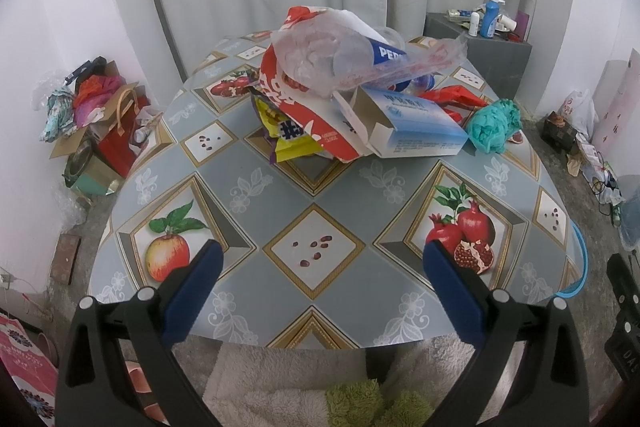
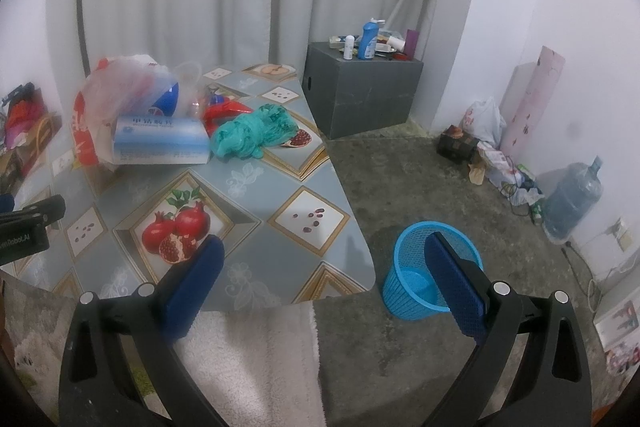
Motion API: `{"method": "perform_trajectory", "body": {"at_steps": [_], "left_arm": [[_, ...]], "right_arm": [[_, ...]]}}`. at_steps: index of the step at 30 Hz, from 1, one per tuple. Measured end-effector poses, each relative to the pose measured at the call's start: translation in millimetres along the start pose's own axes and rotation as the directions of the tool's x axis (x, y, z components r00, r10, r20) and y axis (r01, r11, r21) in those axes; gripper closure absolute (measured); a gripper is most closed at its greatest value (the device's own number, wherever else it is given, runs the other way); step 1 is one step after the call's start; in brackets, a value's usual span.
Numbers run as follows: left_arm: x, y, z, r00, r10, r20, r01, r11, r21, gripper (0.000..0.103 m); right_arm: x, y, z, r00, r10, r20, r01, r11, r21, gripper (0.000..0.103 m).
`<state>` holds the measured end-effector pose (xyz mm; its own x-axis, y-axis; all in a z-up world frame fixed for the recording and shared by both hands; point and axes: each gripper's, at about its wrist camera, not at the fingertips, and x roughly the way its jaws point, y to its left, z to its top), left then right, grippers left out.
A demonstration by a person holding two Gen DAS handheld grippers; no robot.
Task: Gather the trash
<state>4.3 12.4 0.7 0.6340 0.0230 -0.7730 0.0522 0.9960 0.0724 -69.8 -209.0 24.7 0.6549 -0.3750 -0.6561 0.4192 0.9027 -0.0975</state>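
Left gripper [image 1: 320,259] spread wide, empty, over fruit-patterned surface [image 1: 248,219]. Ahead: heap of crumpled wrappers and clear plastic bags [image 1: 340,75], light-blue carton [image 1: 416,131], teal crumpled bag [image 1: 494,123]. Nothing between. Right gripper [image 2: 324,255] also wide, empty; blue mesh plastic wastebasket [image 2: 416,291] on floor behind right finger, seen whole only from right wrist.

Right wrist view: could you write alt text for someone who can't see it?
An open two-finger gripper with blue pads hangs over the near corner of a table covered in a fruit-patterned cloth. An empty blue mesh bin stands on the concrete floor beside the table. At the table's far end lies a trash pile: a blue-and-white box, plastic bags and a teal crumpled bag.
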Motion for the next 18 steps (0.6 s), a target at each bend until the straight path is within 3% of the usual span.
{"method": "perform_trajectory", "body": {"at_steps": [18], "left_arm": [[0.2,-0.8,-7.2,1.000,-0.007,0.002,0.007,1.000,0.015,0.005]], "right_arm": [[0.1,0.5,2.2,1.000,0.005,-0.002,-0.005,1.000,0.002,0.007]]}}
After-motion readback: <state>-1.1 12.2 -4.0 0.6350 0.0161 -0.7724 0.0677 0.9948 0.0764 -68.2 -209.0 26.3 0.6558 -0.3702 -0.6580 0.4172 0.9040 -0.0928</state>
